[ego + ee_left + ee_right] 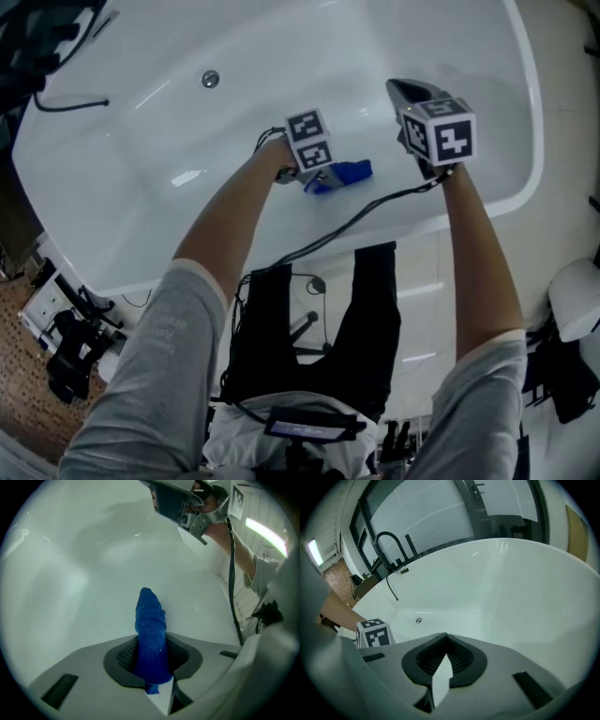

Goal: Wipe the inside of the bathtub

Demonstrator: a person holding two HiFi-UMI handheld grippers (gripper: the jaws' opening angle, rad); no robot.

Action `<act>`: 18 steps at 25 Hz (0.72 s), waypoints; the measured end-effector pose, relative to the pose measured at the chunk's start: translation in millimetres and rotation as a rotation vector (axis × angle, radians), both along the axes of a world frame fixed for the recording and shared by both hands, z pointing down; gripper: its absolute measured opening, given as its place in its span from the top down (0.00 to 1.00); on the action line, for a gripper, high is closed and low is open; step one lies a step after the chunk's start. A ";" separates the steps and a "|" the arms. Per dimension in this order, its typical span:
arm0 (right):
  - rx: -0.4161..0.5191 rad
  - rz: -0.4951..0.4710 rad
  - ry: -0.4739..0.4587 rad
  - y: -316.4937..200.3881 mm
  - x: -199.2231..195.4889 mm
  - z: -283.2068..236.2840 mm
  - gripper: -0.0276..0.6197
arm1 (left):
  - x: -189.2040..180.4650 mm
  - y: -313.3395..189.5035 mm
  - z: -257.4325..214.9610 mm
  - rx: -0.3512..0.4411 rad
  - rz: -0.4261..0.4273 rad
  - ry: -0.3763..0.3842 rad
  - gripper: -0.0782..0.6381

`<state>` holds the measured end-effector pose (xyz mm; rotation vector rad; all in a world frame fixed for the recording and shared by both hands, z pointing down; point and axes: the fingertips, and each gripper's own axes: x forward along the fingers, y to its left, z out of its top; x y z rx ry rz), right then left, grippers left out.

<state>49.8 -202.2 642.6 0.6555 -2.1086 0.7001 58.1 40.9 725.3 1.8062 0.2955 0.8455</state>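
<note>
The white bathtub (pixel 141 187) fills the head view. My left gripper (pixel 322 177) is low inside it by the near wall, shut on a rolled blue cloth (pixel 345 172). In the left gripper view the blue cloth (pixel 150 625) sticks out from between the jaws of my left gripper (pixel 152 663) toward the tub's white wall (pixel 70 583); I cannot tell if it touches. My right gripper (pixel 410 92) hovers over the tub to the right, jaws together with nothing in them. In the right gripper view my right gripper (pixel 446 660) points along the tub's inside (pixel 511 592).
A round drain (pixel 210 79) sits in the tub floor at the far side, also seen as the drain (pixel 419 620). A black faucet (pixel 389 545) and a black hose (pixel 70 105) stand at the tub's far end. Cables hang from both grippers along the near rim (pixel 375 234).
</note>
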 end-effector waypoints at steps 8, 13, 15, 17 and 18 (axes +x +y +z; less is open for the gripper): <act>0.017 0.030 -0.046 18.0 18.2 -49.9 0.94 | 13.8 8.4 -54.6 -0.011 -0.010 0.033 0.75; 0.032 0.065 -0.051 23.4 16.6 -75.1 0.94 | 11.2 11.3 -79.2 -0.022 -0.033 0.030 0.74; 0.038 0.088 -0.056 24.2 19.9 -86.9 0.94 | 13.5 12.3 -90.4 -0.023 -0.043 0.031 0.74; 0.041 0.111 -0.060 26.7 24.2 -98.9 0.94 | 15.9 14.8 -100.9 -0.020 -0.054 0.029 0.74; 0.043 0.121 -0.061 28.5 25.7 -105.2 0.94 | 16.2 16.3 -105.6 -0.014 -0.059 0.026 0.74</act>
